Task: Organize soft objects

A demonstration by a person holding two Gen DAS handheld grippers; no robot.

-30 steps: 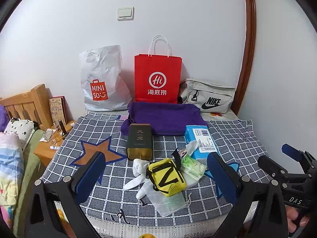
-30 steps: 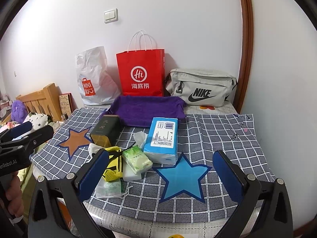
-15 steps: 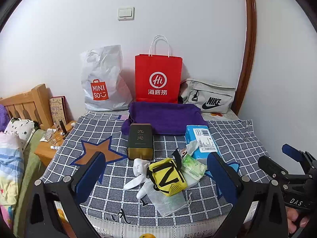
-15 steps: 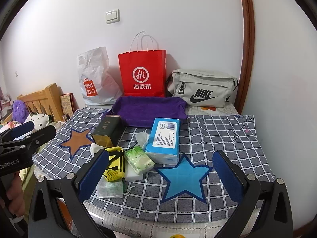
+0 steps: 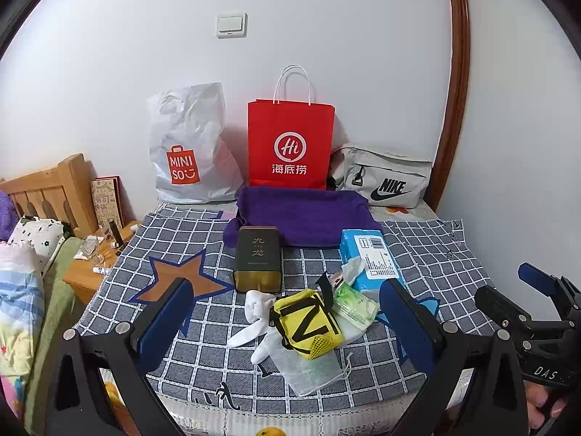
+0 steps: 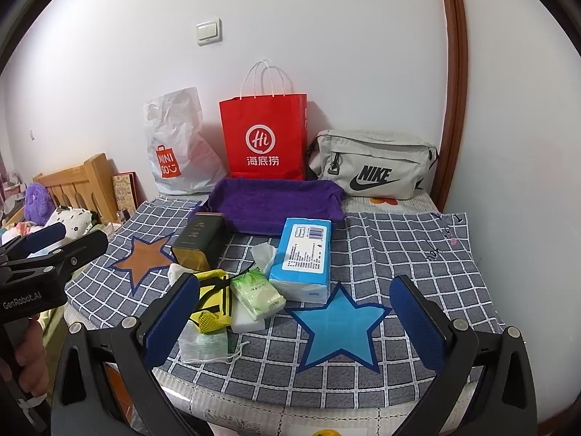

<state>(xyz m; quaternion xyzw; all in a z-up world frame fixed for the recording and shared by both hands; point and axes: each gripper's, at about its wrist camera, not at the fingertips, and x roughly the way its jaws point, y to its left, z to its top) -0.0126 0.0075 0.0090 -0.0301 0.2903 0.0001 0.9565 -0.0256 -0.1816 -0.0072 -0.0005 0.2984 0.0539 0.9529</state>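
Right wrist view — left tongs hide bedside clutter; yellow pouch half-covered.

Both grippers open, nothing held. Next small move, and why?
Probably ease the left gripper forward and down onto the yellow mesh pouch: it lies nearest, between the open jaws, on top of the pile beside the white socks. The right gripper frames only the bare blue star.

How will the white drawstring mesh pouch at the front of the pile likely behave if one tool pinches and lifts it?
The mesh pouch lies flat and wrinkled, so it probably sags limply from any pinch point. It looks thin and see-through, so it is likely very light. Its far end sits under the yellow bag, which may drag or shift as it lifts.
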